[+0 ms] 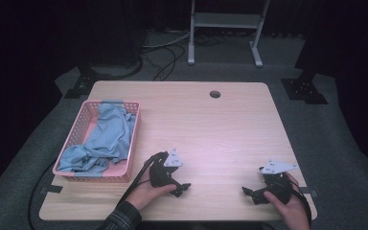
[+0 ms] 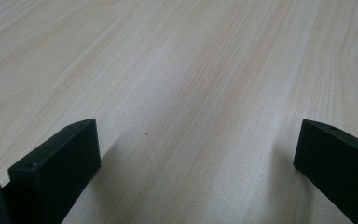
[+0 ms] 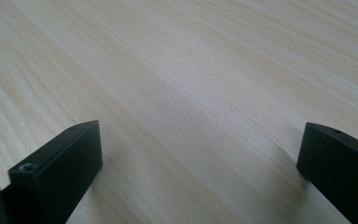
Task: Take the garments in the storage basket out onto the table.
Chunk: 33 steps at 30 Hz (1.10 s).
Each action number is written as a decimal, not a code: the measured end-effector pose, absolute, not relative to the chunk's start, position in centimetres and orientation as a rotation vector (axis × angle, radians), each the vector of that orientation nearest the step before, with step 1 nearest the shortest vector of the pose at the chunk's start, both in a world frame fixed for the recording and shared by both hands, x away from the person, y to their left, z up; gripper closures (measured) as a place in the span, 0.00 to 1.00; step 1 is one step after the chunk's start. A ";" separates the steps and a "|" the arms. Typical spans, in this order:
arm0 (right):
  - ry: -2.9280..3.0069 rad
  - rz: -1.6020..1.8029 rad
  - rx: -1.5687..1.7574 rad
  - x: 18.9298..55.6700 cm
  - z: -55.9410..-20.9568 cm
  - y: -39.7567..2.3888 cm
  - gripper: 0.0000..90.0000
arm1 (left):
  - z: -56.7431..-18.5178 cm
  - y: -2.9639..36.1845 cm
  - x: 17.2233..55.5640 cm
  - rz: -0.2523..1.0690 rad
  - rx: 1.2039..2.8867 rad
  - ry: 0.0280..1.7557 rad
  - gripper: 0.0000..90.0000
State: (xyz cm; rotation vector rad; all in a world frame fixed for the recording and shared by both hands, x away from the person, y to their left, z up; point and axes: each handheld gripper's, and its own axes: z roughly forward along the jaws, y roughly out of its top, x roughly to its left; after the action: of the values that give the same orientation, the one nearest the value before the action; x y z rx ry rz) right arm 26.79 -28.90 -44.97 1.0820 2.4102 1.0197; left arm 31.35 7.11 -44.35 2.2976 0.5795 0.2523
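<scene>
A pink plastic basket (image 1: 132, 143) stands at the table's left, with blue cloth (image 1: 106, 136) heaped inside it. My left gripper (image 1: 183, 188) rests on the wooden table (image 1: 211, 129) just right of the basket, held by a hand in a plaid sleeve. Its jaws stand wide apart in the left gripper view (image 2: 196, 154), with bare wood between them. My right gripper (image 1: 250, 194) lies near the table's front right corner, pointing left. Its jaws are also spread wide (image 3: 200, 158) over bare wood.
A round cable hole (image 1: 214, 94) sits near the table's far edge. Beyond the table stand a white metal frame (image 1: 225, 28), cables on the grey floor and black stands at both sides. Black tape tabs (image 1: 51, 188) mark the front corners.
</scene>
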 end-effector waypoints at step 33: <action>2.410 1.020 1.083 26.8 -45.0 -28.9 0.00 | -39.0 7.2 31.7 0.264 2.201 0.556 0.00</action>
State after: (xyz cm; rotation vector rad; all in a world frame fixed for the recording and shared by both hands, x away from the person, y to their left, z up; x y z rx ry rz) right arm 26.79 -28.90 -44.98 1.0827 2.4097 1.0204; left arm 31.73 7.23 -38.98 2.2007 0.5556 0.2638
